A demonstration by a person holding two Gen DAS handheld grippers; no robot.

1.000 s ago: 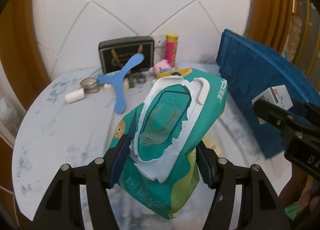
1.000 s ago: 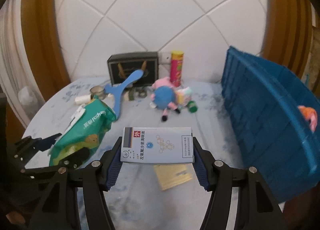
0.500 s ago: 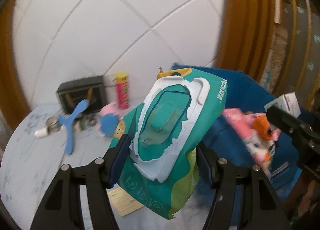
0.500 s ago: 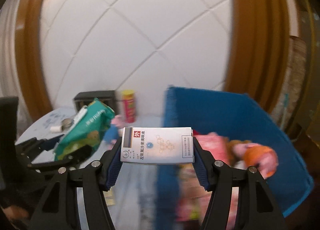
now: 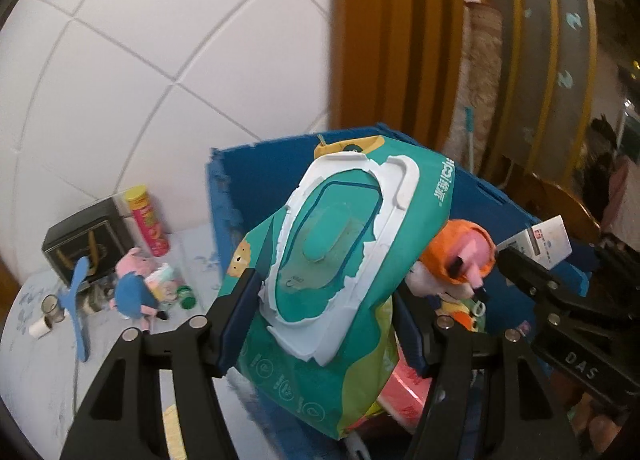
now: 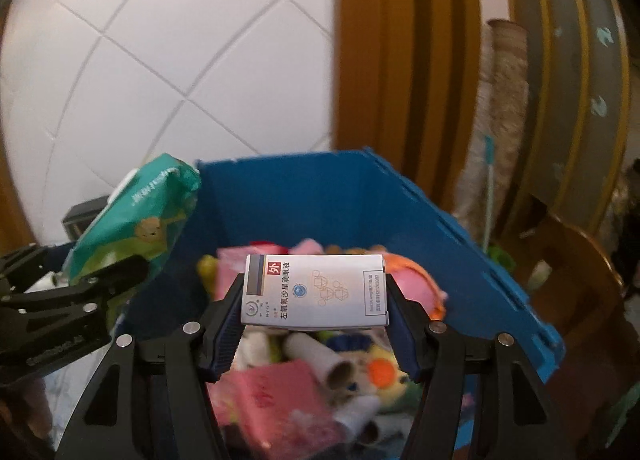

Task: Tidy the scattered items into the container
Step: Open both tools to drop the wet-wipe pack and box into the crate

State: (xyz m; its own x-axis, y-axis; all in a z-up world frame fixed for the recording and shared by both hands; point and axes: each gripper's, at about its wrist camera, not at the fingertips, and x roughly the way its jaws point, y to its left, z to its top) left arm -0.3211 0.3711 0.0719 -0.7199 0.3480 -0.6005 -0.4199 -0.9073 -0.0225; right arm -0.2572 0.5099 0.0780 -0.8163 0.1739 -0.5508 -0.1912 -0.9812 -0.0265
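Observation:
My left gripper [image 5: 326, 324] is shut on a green wet-wipes pack [image 5: 340, 260] with a white lid, held over the near left corner of the blue bin [image 5: 224, 200]. The pack [image 6: 136, 220] and the left gripper [image 6: 72, 300] also show at the left of the right wrist view. A white medicine box [image 6: 316, 292] sits crosswise between the pads of my right gripper [image 6: 316, 320], which is shut on it above the bin [image 6: 304, 196]. That box [image 5: 540, 244] and the right gripper [image 5: 536, 280] appear at the right of the left wrist view.
The bin holds plush toys, an orange one [image 5: 460, 256], pink packs [image 6: 276, 396] and cardboard tubes [image 6: 320, 356]. On the table left of it stay a pink-and-blue pig plush [image 5: 134, 284], a red-yellow can [image 5: 148, 220], a black box [image 5: 80, 244], a blue boomerang [image 5: 76, 300]. Wooden frames stand behind.
Both grippers have swung right and risen from over the table to above the blue bin, each keeping its grip. The scattered table items now lie far left.

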